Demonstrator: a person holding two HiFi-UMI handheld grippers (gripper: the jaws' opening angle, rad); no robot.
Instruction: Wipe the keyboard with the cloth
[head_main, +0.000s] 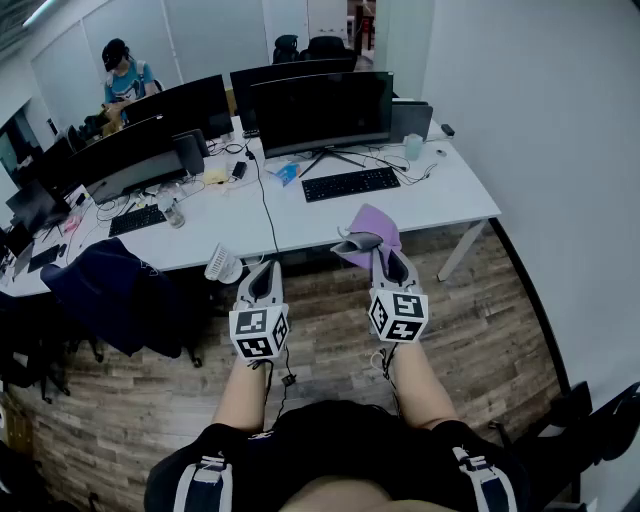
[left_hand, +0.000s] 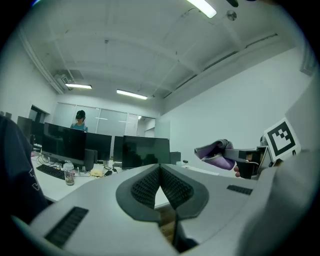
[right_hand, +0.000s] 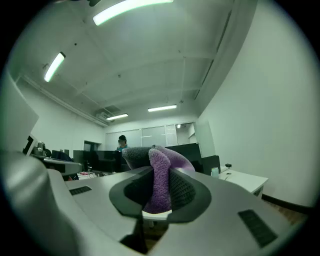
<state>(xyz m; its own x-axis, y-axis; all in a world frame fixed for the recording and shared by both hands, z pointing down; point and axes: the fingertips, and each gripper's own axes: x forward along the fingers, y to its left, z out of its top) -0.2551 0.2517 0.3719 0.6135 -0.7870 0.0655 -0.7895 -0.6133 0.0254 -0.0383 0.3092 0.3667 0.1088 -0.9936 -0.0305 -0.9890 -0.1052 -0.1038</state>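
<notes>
A black keyboard (head_main: 350, 184) lies on the white desk (head_main: 450, 195) in front of a wide dark monitor (head_main: 322, 110). My right gripper (head_main: 384, 256) hovers over the desk's near edge, short of the keyboard, shut on a purple cloth (head_main: 372, 226). In the right gripper view the cloth (right_hand: 161, 184) is pinched between the jaws and bunches up above them. My left gripper (head_main: 264, 270) hangs beside it, below the desk's edge, shut with nothing in it. In the left gripper view its ribbed pads (left_hand: 172, 187) meet, and the cloth (left_hand: 216, 152) shows at the right.
A second keyboard (head_main: 137, 220), a bottle (head_main: 175, 213) and cables lie on the desk's left part. A cup (head_main: 413, 147) stands at the back right. A dark jacket (head_main: 110, 290) hangs over a chair at the left. A person (head_main: 122, 78) stands far behind the monitors.
</notes>
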